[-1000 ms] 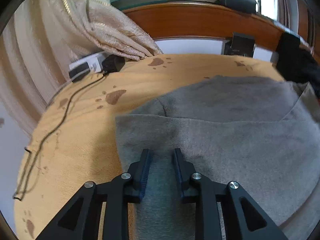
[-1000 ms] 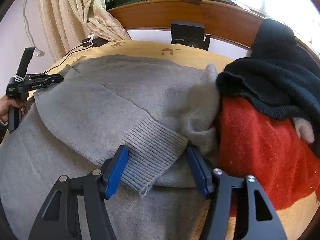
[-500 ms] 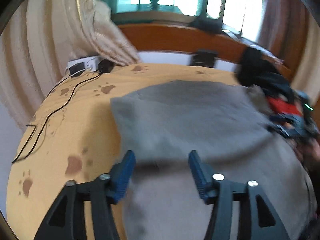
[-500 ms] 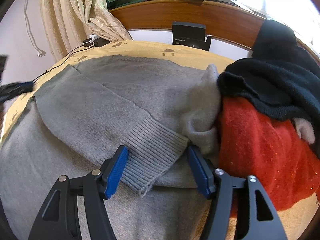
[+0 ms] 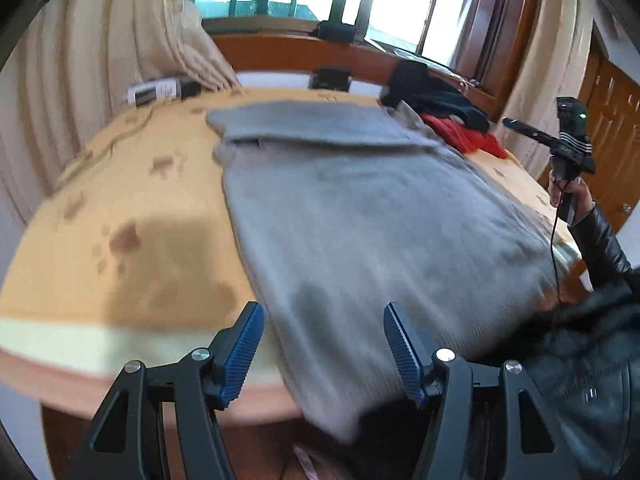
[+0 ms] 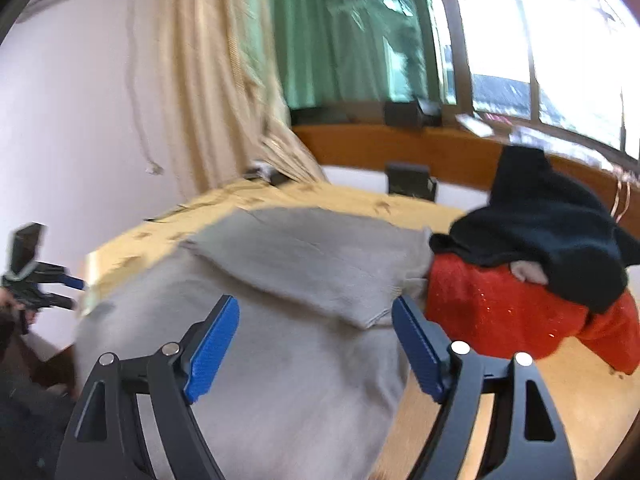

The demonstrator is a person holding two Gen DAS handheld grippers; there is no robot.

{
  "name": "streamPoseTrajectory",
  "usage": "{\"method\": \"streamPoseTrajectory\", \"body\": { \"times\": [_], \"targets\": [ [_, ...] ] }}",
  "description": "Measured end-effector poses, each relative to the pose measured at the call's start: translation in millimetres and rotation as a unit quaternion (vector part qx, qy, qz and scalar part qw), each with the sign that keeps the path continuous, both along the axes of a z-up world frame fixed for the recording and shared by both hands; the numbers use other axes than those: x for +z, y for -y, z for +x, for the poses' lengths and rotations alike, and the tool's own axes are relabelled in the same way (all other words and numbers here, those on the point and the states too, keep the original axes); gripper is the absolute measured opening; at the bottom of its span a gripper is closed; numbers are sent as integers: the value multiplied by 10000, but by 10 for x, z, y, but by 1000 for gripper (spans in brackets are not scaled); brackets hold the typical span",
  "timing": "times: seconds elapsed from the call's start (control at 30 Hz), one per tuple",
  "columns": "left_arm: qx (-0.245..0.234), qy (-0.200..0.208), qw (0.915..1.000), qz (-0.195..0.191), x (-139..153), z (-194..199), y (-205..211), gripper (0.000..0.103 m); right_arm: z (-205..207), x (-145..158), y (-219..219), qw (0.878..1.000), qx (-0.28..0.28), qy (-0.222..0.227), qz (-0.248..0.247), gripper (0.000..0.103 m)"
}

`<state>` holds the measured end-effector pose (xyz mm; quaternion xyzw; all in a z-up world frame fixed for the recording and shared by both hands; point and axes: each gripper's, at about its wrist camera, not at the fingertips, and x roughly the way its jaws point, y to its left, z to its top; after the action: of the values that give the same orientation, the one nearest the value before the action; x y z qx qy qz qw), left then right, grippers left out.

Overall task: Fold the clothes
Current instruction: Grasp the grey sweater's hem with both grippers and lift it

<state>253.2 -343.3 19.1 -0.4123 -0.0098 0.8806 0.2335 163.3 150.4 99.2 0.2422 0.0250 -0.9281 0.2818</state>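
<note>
Both tongs stand spread wide with nothing between their blue pads: our left tongs hang over the near hem of the grey sweater, and our right tongs hang over its right side, clear of the cloth as far as we can tell. We see the sweater lying flat on a bed with a yellow paw-print cover, a sleeve folded across the chest toward the right edge, its ribbed cuff lying just ahead of the right tongs. The near hem droops over the edge of the bed in the left wrist view. Just beside the sweater's right edge lies a red garment, touching it, with a black garment piled on top. Beyond these runs a wooden ledge under the window, with a beige curtain hanging at the left and a power strip at the bed's far corner. Our own right hand and black sleeve show in the left wrist view, gripping the tool's handle. Both views are blurred.
</note>
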Motion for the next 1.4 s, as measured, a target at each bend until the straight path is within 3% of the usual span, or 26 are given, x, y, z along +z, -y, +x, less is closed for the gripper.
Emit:
{"method": "streamPoseTrajectory", "body": {
  "times": [0.13,0.23,0.43,0.67,0.87,0.93,1.0,1.13,1.4],
  "targets": [
    [-230,224,9989,331,-169,320,97,64,488,50,-12,9997,150,-72,164,82],
    [-219,330,9948,941,-274,449,226,64,675,-25,26,9993,202,20,324,82],
    [-1,648,9737,2186,-557,583,451,64,748,-221,140,9988,288,277,275,82],
    [363,1174,9547,2710,-1056,325,423,64,804,-265,221,9984,345,349,278,82],
    [435,1235,9423,3082,-1205,182,381,64,832,-335,154,9985,238,455,211,82],
    [433,1226,9428,3069,-1217,187,360,55,820,-358,122,9985,176,491,166,82],
    [403,1209,9449,3015,-1196,238,360,10,808,-377,86,9985,116,517,114,82],
    [243,989,9480,3016,-1021,395,365,9,804,-396,22,9986,52,520,85,82],
    [-349,202,9564,2892,-302,462,156,9,1009,-473,-300,9963,107,848,-12,82]
  ]
}}
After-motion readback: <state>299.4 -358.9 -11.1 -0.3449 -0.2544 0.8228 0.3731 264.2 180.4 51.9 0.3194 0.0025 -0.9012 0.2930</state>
